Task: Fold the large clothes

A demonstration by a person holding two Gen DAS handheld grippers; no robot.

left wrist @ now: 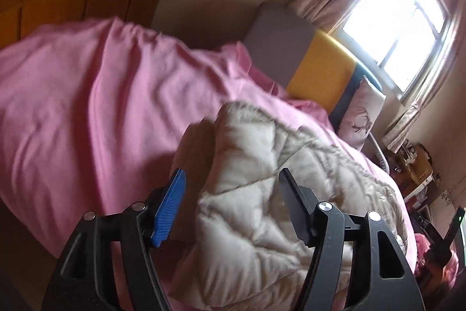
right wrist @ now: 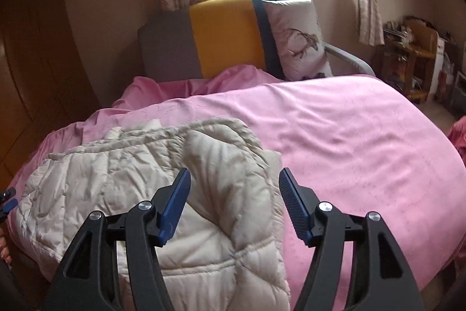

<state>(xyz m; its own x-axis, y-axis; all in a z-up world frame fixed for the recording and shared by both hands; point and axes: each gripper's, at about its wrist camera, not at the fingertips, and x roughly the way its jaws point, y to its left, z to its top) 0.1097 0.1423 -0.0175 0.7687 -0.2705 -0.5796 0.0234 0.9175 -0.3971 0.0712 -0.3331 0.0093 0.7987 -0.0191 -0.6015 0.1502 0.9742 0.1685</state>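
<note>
While the cream quilted coat (right wrist: 151,194) is lying bunched on the pink bed (right wrist: 364,142), just under both tongs, the right tongs (right wrist: 234,188) and left tongs (left wrist: 231,188) are hanging open and empty, the right sitting nearer its folded edge.

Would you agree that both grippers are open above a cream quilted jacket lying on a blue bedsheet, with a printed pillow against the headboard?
Not quite: the bedsheet is pink, not blue, as the right wrist view shows plainly. The rest holds: the left gripper and right gripper are open above the cream quilted jacket, and the printed pillow leans against the headboard.
</note>
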